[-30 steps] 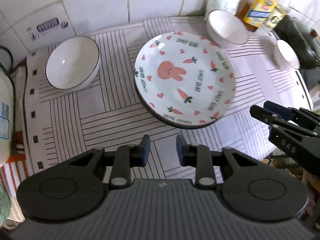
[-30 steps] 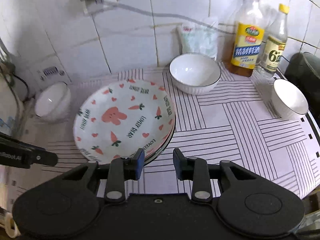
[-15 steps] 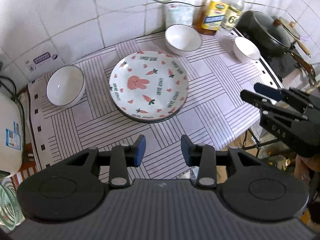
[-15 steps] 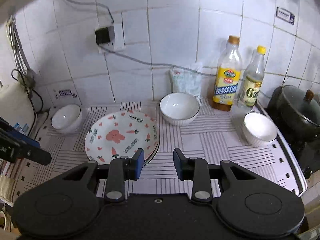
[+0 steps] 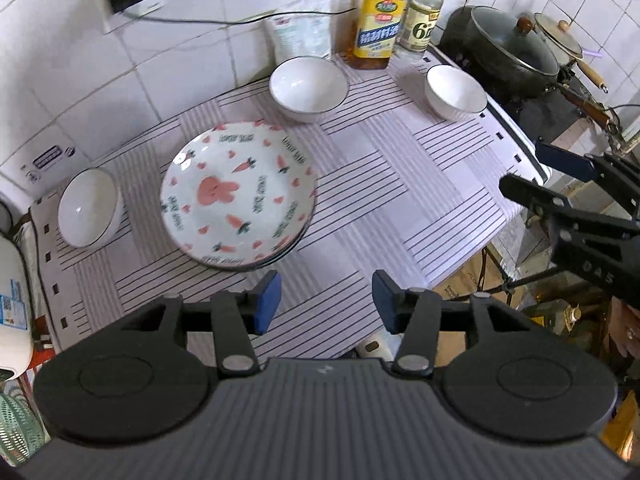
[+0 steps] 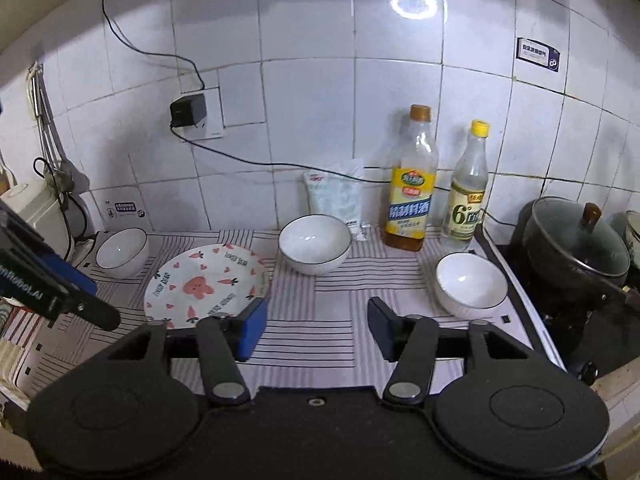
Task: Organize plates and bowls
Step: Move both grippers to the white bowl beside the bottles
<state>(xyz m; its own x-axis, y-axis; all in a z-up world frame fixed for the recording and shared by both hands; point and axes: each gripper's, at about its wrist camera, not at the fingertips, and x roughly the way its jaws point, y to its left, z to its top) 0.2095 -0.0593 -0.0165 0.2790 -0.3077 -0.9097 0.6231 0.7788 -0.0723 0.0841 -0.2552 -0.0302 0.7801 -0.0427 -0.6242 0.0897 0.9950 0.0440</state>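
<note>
Both tools hung above the near edge of the table (image 5: 440,184), clear of everything on it. Left tool (image 5: 326,300) tipped steeply down at the striped cloth, its blue pads parted with nothing between them; its jaws had just been opening. Right tool (image 6: 316,326) pointed more shallowly toward the tiled back wall, likewise released and empty, its jaws also just opened wider. Each showed at the side of the other's view.

A stack of plates (image 5: 238,196) printed with a rabbit and carrots sat left of the table's centre. One white bowl (image 5: 89,208) lay at the left edge, tilted, just beside the stack. A second bowl (image 5: 308,88) stood upright at the back edge in front of a white packet (image 6: 336,200). A third bowl (image 5: 456,92) stood near the right edge, close to two bottles (image 6: 412,184) in the back right corner and a lidded black pot (image 6: 572,248) beyond that edge.
</note>
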